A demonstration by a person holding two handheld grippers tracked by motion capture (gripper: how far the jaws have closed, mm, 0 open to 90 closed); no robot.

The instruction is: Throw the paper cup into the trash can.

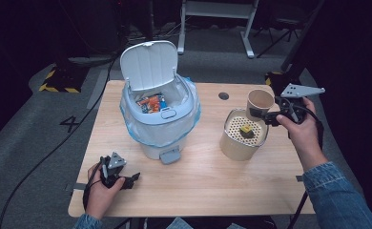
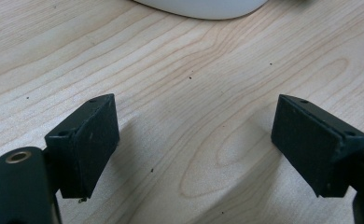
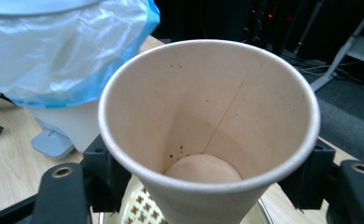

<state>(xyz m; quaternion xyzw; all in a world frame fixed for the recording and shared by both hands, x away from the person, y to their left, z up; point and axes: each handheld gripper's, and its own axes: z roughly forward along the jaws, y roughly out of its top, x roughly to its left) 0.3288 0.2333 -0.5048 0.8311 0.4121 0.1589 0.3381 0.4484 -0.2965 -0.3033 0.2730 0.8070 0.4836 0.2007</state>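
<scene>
Jaws: right gripper [image 1: 265, 116] clamps empty cup [image 3: 208, 135] over strainer tub [image 1: 232, 145] holding yellow lump [image 1: 246, 130]; left gripper [image 2: 194, 149] wide apart, empty. Bin [image 1: 160, 114], lid up, holds wrappers [image 1: 150, 102].

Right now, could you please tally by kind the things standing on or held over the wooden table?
White pedal bin with a plastic liner: 1
Beige paper cup, held in the right gripper: 1
Round beige container with a perforated insert: 1
Small yellow-and-dark lump on that insert: 1
Total: 4
</scene>
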